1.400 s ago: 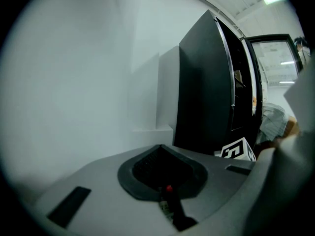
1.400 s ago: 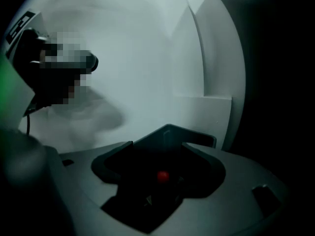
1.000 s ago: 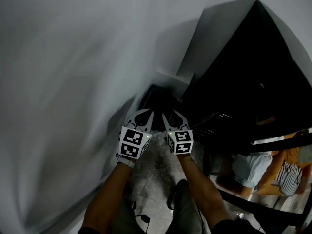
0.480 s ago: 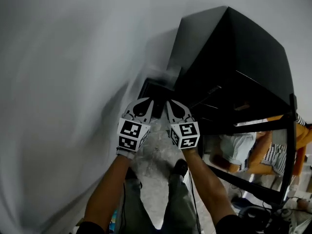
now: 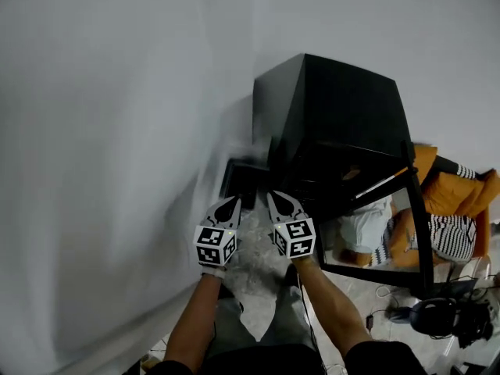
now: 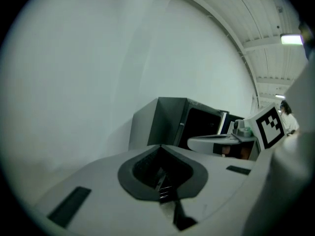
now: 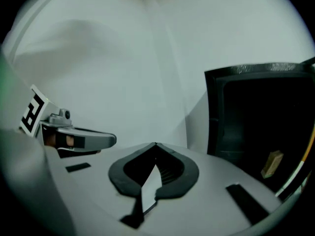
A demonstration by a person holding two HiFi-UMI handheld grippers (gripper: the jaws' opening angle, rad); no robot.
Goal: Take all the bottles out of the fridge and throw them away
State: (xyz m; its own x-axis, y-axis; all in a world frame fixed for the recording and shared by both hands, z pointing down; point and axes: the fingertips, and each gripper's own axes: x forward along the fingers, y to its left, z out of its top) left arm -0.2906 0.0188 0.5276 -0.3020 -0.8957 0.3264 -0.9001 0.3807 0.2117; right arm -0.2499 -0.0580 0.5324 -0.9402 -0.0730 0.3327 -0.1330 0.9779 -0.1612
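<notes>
left gripper (image 5: 232, 201) jaws shut tight, empty. right gripper (image 5: 275, 198) same, nothing held. both side by side near open black fridge (image 5: 336, 108).

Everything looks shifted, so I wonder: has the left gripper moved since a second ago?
Yes: left gripper has lifted up, away from the bin by the fridge.

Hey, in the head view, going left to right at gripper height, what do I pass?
White wall → left gripper → right gripper → fridge's open glass door → person in striped clothing.
</notes>
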